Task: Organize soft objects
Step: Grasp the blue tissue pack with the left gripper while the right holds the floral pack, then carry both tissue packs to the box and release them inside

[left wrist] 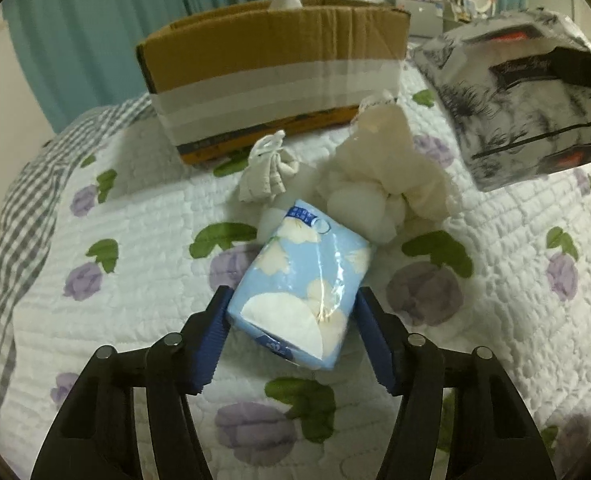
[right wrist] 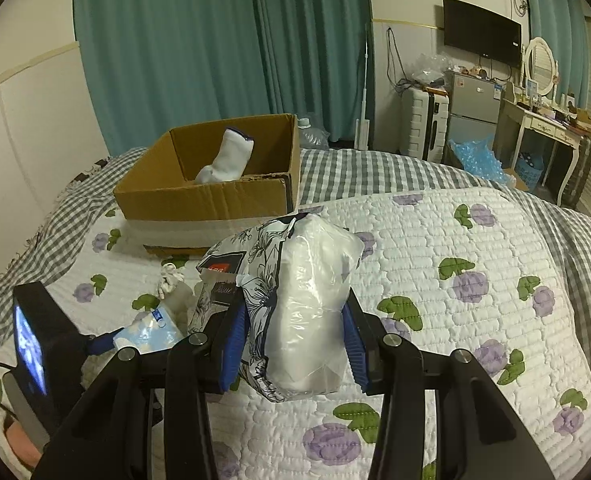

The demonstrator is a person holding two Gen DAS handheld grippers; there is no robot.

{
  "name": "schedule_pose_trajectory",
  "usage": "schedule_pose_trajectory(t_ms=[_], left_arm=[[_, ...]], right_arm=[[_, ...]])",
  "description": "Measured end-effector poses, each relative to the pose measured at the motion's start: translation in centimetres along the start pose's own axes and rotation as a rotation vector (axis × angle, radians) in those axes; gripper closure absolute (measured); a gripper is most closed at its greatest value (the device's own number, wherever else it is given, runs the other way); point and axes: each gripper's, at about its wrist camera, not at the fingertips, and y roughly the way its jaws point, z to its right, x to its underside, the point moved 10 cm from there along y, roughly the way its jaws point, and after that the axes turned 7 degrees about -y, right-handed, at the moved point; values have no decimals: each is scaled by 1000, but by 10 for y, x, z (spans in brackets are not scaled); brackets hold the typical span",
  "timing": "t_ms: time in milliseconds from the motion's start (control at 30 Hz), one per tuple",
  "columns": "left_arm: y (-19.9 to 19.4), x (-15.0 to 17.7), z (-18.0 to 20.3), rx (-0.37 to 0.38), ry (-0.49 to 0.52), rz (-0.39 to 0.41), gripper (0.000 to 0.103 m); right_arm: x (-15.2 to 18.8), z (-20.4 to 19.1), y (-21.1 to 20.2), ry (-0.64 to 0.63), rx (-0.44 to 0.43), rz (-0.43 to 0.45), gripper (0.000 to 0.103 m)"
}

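where floral quilt (right wrist: 435,240) covers bed, left hand-held gripper (left wrist: 293,312) grasping blue tissue pack (left wrist: 299,280), right hand-held gripper (right wrist: 295,332) grasping floral pack (right wrist: 295,304)

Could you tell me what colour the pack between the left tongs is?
Light blue with cream blotches; left wrist view.

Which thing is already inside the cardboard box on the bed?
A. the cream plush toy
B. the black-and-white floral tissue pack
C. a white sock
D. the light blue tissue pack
C: in the right wrist view a white sock stands inside the cardboard box, and nothing else shows in there.
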Motion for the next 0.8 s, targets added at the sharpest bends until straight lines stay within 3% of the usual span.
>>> schedule_pose_trajectory(t_ms=[367, 633, 800], left_arm=[[-57, -17, -4, 23, -59, 94, 43], [-103, -64, -7, 42, -84, 220, 43], [-124, -100, -16, 55, -95, 293, 43]], right_arm=[[-5, -3, -9, -26, 23, 26, 60], [-20, -9, -24, -63, 31, 77, 60], [-51, -10, -38, -74, 38, 141, 60]])
